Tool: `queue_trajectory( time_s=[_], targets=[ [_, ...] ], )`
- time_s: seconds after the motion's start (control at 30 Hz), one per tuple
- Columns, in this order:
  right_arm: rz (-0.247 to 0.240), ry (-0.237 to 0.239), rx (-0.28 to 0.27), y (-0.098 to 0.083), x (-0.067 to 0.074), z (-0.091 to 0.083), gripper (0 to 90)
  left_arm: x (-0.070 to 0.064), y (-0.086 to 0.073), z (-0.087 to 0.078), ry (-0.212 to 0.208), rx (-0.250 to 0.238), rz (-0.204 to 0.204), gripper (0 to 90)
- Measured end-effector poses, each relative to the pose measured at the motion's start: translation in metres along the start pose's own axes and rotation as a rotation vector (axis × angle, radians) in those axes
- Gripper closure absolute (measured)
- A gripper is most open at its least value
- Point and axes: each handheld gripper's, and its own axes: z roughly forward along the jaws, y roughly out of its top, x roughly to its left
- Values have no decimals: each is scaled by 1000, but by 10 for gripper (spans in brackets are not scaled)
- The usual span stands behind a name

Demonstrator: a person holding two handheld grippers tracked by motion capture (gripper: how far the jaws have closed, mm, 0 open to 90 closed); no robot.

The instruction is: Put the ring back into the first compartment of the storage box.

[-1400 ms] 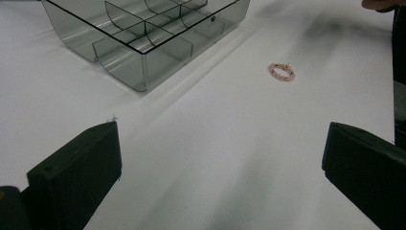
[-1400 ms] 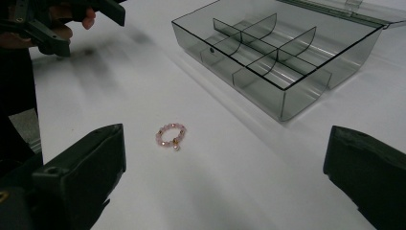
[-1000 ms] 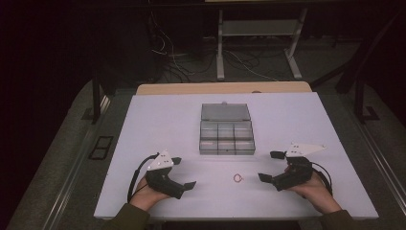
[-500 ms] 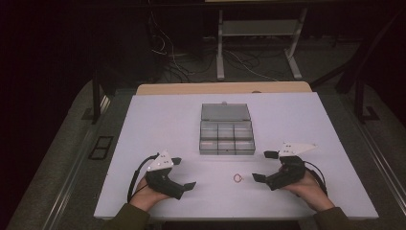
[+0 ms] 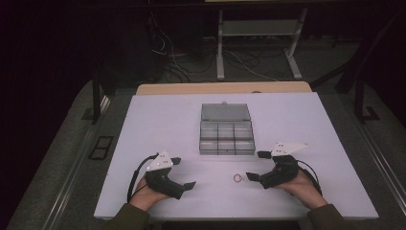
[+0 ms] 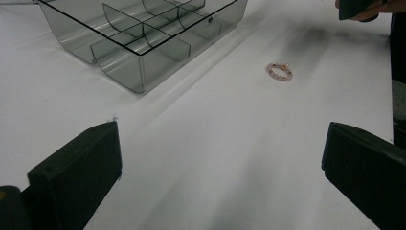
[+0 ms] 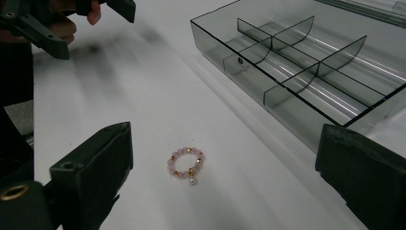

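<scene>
A: Where's your right claw [image 5: 254, 166]?

B: Low over the white counter [image 5: 158, 124], jaws spread wide and holding nothing. The small bracelet of pink beads with gold spacers [image 7: 186, 164] lies flat on the counter just ahead of it, between the jaws in the right gripper view.

A: And your left claw [image 5: 183, 173]?

B: Spread too, empty, well apart from the bracelet. The clear smoky plastic box with six compartments [image 5: 227, 136] sits open beyond both, near the bracelet
</scene>
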Motion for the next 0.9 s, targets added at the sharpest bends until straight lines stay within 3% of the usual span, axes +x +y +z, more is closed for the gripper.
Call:
queue_trajectory(
  time_s=[0.67,0.73,0.9],
  targets=[
    [12,30,7,8,3,16,65,0,0,-2,3,-1,-2,0],
    [6,38,5,9,3,17,143,0,0,-2,3,0,-1,0],
    [8,52,9,11,4,20,152,0,0,-2,4,2,-1,0]
  ],
)
